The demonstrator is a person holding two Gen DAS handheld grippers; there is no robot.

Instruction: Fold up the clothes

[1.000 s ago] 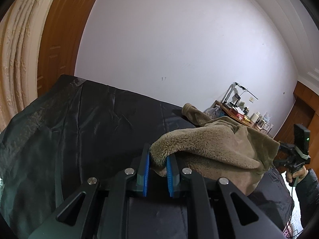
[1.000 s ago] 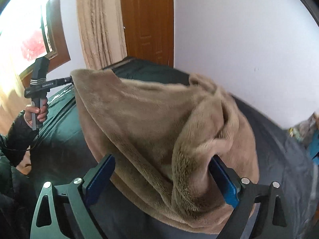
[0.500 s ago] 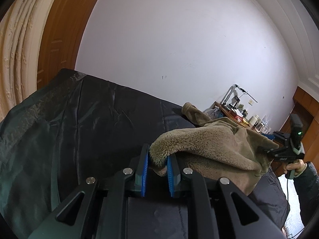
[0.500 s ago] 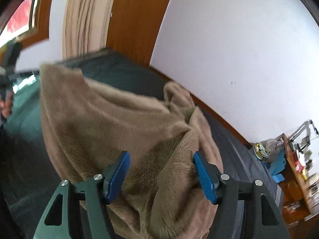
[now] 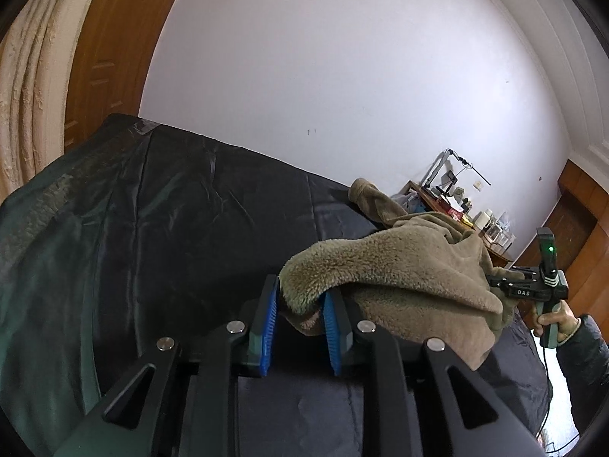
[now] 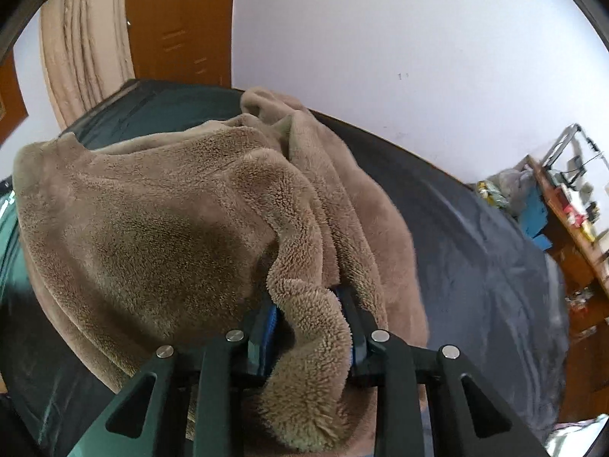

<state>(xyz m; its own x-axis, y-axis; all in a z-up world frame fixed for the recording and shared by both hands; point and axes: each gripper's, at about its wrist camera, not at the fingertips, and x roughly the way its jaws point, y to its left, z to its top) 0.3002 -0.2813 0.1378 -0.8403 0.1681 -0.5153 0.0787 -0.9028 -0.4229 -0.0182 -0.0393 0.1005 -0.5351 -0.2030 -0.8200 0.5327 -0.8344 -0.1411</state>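
A brown fleece garment hangs stretched between my two grippers above a bed with a dark cover. My left gripper is shut on one edge of the fleece garment. My right gripper is shut on a bunched fold at the garment's other end. The right gripper also shows in the left wrist view, held in a hand at the far right. A loose part of the garment trails on the bed toward the wall.
The dark cover spans the bed up to a white wall. A cluttered wooden desk stands at the right. A wooden door and beige curtain are at the left.
My right gripper has closed from wide open onto a fold of the garment. The left gripper keeps its grip and has barely moved.
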